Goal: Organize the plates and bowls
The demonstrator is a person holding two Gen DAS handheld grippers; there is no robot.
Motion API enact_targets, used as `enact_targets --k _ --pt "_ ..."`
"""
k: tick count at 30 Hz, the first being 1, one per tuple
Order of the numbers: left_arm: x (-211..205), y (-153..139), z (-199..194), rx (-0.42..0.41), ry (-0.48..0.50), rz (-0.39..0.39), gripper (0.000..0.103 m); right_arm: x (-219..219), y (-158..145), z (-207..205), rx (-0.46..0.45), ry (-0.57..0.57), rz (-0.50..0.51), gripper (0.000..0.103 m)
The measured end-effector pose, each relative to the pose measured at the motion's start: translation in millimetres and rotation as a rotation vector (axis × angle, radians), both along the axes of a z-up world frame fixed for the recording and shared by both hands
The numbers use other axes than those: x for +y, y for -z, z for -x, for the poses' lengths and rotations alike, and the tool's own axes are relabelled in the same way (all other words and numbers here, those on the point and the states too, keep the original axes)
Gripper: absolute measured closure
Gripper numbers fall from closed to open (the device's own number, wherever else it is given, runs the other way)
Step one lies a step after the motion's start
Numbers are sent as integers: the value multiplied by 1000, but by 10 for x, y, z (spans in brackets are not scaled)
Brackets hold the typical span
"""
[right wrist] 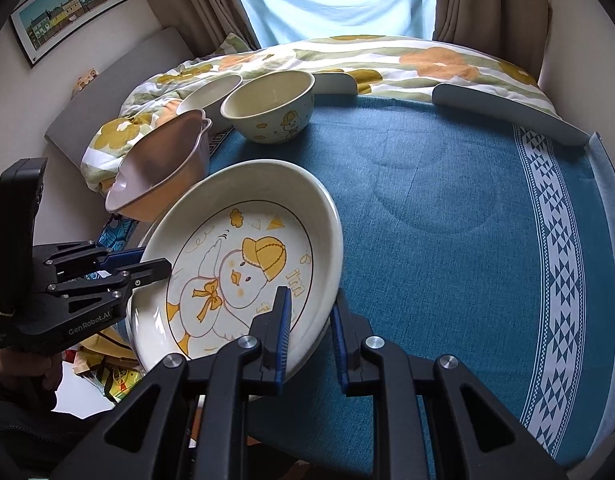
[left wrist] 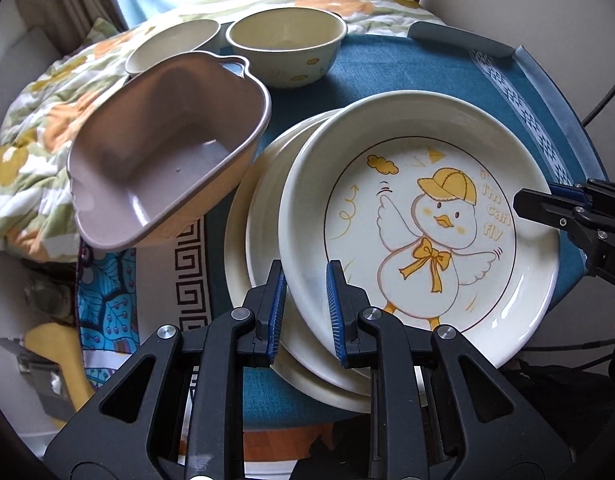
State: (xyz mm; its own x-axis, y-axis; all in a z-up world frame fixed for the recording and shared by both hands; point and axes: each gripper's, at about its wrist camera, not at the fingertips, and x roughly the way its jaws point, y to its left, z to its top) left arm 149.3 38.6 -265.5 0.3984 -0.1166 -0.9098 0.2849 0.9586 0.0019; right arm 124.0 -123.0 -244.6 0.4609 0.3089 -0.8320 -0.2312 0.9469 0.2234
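Left gripper (left wrist: 305, 312) clamps the near rim of a glossy round duck plate (left wrist: 419, 228) lettered "I'm can fly"; right gripper (right wrist: 309, 334) pinches the opposite rim. Plate is tilted above stacked cream plates (left wrist: 263, 240) on the blue-clothed counter (right wrist: 447, 200). Left gripper housing reads "GenRobot.AI".

Both wrist views look steeply down, close, sharing the duck plate (left wrist: 419, 232).

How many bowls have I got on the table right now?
3. A pink handled bowl sits tilted beside the plate stack; a cream duck-print bowl stands at the far edge; a smaller cream bowl is left of it, partly hidden.
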Motion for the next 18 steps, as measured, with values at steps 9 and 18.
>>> enact_targets --k 9,18 --pt "-220 -42 55 -79 42 -197 86 -4 10 -14 -1 -7 -3 85" --pt "-181 -88 69 -108 27 -231 86 46 87 -15 22 -19 -2 85"
